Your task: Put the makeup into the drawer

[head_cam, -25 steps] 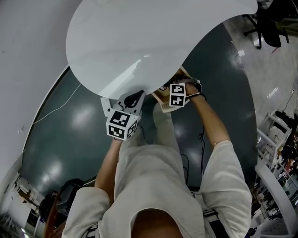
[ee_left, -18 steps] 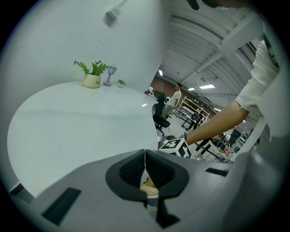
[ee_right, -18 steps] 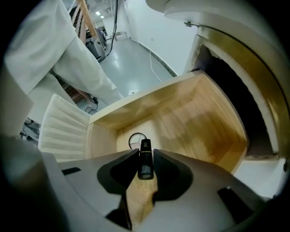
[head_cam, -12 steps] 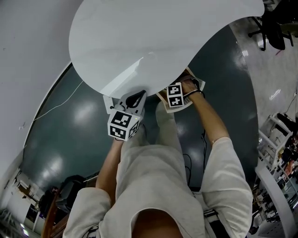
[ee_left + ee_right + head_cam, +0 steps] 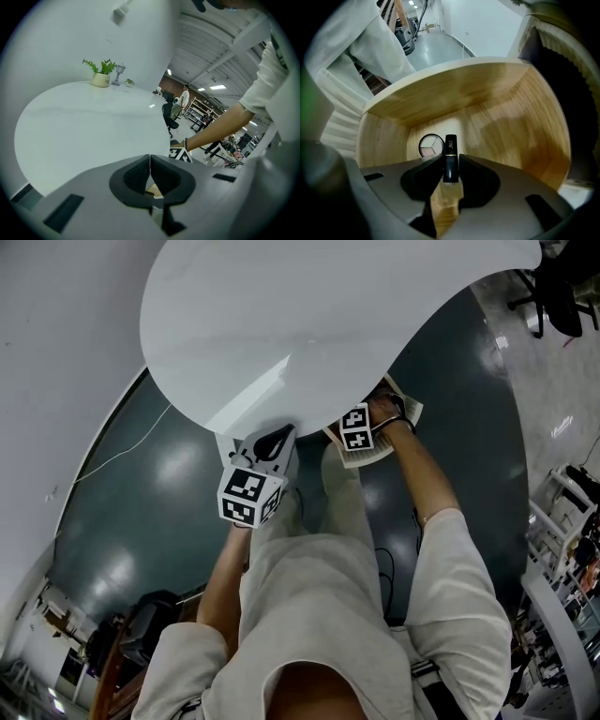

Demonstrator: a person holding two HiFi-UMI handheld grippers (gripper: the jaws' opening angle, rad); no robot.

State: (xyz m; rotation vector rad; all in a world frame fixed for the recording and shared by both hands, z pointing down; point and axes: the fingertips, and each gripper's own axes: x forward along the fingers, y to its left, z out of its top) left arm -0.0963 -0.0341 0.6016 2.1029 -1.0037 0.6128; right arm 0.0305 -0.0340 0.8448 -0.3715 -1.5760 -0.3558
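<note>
The right claw (image 5: 451, 165) is reaching down into the smooth, pale-grained wooden drawer (image 5: 511, 117), pinching a glossy black cylindrical lipstick (image 5: 450, 157) with a thin gold band. A round compact (image 5: 431, 145) holding pale pans is lying flat on the drawer floor, just left of it. The left claw (image 5: 150, 169) is hovering at the near edge of the white, matte, rounded bench (image 5: 84, 122), its dark textured pads pressed together.
</note>
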